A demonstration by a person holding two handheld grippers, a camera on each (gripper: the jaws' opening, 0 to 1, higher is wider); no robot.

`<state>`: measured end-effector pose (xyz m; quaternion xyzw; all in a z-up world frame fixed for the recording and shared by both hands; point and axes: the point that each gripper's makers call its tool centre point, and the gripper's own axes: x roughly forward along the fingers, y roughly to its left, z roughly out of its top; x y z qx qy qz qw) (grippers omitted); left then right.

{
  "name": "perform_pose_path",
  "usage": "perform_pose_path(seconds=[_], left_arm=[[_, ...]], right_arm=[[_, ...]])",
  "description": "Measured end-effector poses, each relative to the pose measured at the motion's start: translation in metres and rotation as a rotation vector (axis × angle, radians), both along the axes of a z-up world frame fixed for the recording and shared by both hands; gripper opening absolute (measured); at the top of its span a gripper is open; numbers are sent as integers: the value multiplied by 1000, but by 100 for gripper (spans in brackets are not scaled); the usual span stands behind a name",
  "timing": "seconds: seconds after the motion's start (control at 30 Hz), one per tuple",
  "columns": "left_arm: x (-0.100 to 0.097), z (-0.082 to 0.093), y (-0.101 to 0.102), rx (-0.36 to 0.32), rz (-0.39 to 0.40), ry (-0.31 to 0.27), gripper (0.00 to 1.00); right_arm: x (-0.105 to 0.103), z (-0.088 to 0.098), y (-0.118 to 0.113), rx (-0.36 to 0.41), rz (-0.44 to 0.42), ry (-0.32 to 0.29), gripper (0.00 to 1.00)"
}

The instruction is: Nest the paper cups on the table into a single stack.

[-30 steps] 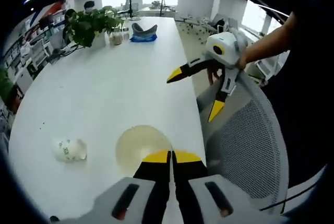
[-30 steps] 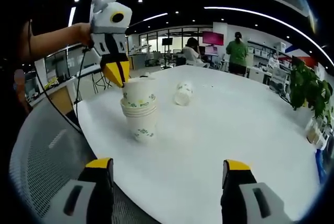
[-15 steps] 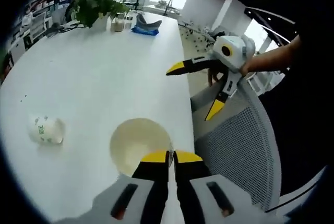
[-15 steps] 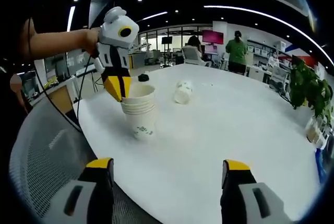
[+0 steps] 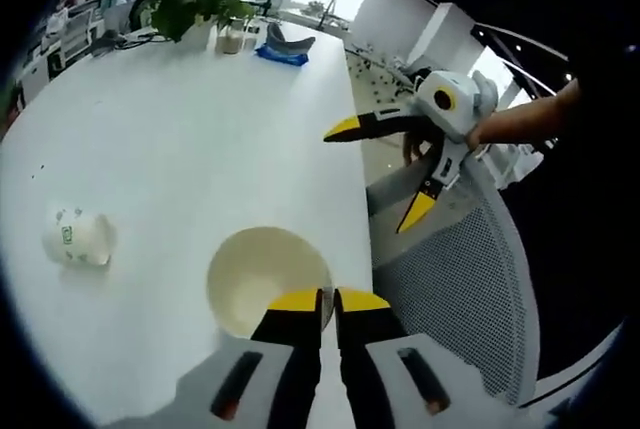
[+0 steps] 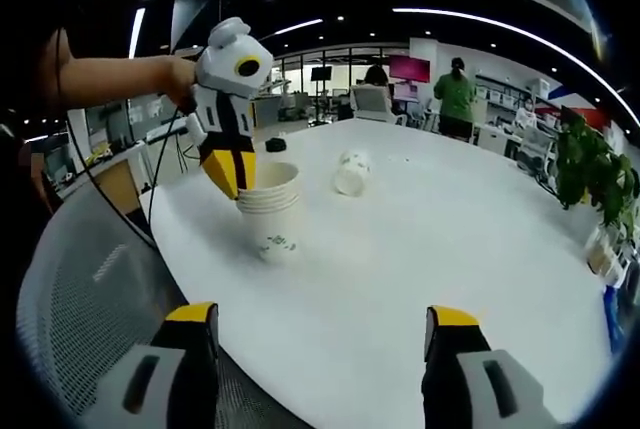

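White paper with a small green print: that is what the stack of nested paper cups (image 6: 272, 212) is made of, standing upright near the edge of the round white table (image 6: 480, 249) (the edge beside the grey mesh-backed chair (image 5: 470, 289)). The left gripper (image 6: 229, 171), with its yellow-tipped black jaws, is pinched shut on the rim of the stack's top cup; in the left gripper view its jaws meet at the near lip of the open cup mouth (image 5: 262, 277), one inside and one outside as far as I can tell. The cups look pushed well down into one another, so I would judge that the seating of this cup is about finished.

The right gripper (image 6: 317, 329) hangs out past the table edge with its jaws spread wide and nothing between them; the left gripper view shows it over the chair (image 5: 385, 171).

One more white paper cup with a green mark (image 6: 349, 173) lies on its side farther out on the table, well apart from the stack (image 5: 78, 236). So the job is not done. The next move, I'd guess, calls for letting go of the rim and fetching that toppled cup, turning it upright, mouth up, to drop into the stack.
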<state>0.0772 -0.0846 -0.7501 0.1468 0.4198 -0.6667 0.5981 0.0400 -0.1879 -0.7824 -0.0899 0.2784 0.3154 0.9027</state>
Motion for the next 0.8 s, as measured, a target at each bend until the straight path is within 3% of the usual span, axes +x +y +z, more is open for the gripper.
perform_pose_path(seconds=[0.27,0.43,0.8], left_arm=[[2,-2,1,2,-13,-10,3],[1,3,2,-31,-32,-16,2],[31,34,2,-155,101,-17,13]], right_arm=[[1,1,0,6,-2,-5,86],[1,1,0,10,-5,-5,86],[1,2,1,19,-11,-4,87]])
